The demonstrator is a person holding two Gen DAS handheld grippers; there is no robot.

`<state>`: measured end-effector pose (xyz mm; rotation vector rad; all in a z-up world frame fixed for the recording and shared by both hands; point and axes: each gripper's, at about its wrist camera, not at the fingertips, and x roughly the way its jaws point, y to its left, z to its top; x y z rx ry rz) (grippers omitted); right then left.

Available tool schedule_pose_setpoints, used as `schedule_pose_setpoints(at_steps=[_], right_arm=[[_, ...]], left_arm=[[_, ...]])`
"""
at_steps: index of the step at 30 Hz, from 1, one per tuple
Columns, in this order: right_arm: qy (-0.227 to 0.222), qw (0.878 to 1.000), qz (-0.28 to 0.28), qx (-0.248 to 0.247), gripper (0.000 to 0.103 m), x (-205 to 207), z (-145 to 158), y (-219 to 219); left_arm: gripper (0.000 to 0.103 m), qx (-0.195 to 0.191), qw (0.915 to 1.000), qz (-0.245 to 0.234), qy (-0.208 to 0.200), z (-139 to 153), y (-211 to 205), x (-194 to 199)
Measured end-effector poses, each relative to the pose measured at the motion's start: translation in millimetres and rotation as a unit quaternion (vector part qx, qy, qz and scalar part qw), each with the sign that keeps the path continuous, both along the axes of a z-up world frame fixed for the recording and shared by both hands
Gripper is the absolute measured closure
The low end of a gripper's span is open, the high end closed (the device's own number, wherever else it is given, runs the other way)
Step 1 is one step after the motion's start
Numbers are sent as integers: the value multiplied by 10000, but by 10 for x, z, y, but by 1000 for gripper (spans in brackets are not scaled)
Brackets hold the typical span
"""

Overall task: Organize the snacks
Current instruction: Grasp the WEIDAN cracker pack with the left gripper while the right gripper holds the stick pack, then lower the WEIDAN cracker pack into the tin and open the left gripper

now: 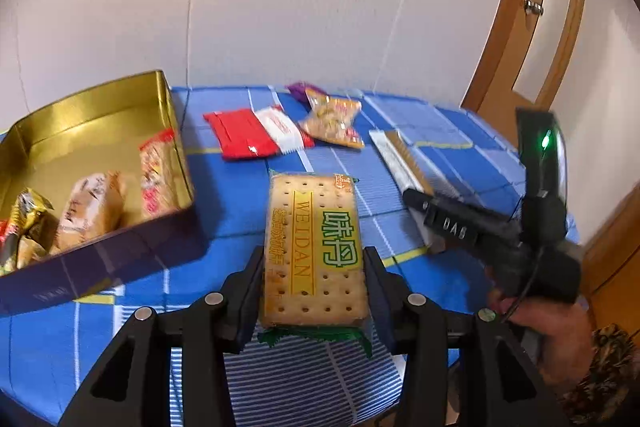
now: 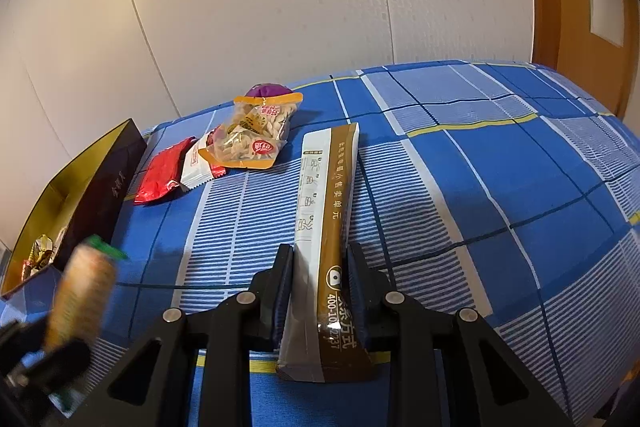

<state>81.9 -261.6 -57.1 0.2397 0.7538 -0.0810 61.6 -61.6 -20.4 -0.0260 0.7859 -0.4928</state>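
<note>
My left gripper (image 1: 314, 259) is shut on a WEIDAN cracker pack (image 1: 312, 247) and holds it above the blue checked cloth, right of the gold-lined tin box (image 1: 100, 119). The pack shows blurred in the right wrist view (image 2: 82, 299). My right gripper (image 2: 320, 259) is shut on a long brown-and-white sachet (image 2: 324, 227) that lies on the cloth; it also shows in the left wrist view (image 1: 400, 159). The box holds several wrapped snacks (image 1: 92, 211).
A red-and-white pack (image 1: 256, 133), a clear-and-orange seed bag (image 1: 332, 123) and a purple packet (image 1: 300, 91) lie at the back of the table (image 2: 500, 167). A white wall is behind and a wooden door (image 1: 560, 27) at the right.
</note>
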Motion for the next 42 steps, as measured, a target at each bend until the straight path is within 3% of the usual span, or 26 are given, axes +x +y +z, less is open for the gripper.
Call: schedule_pose_setpoints(at_steps=[11,20,28,37,42], right_arm=[[-13,9999,22,-109,76,-2,-3,17],[-18,9998,33,-175,75,-2,-6,32],[-25,9997,49,-223,75,3,-10,34],[-36,9996,72,-277,75,6,-14,41],[-38,9995,75,-290,75,0,-15,43]], left_arm=[[56,-332,9972,667,-104,197,499,141],[56,-492,9886,1420,20,219,1084,395],[56,-311,9799,1944,331,154,1530,765],[56,-157,9734,2116,865,-5,1715,1145],[56,20,9735,2115,865,-7,1723,1230]])
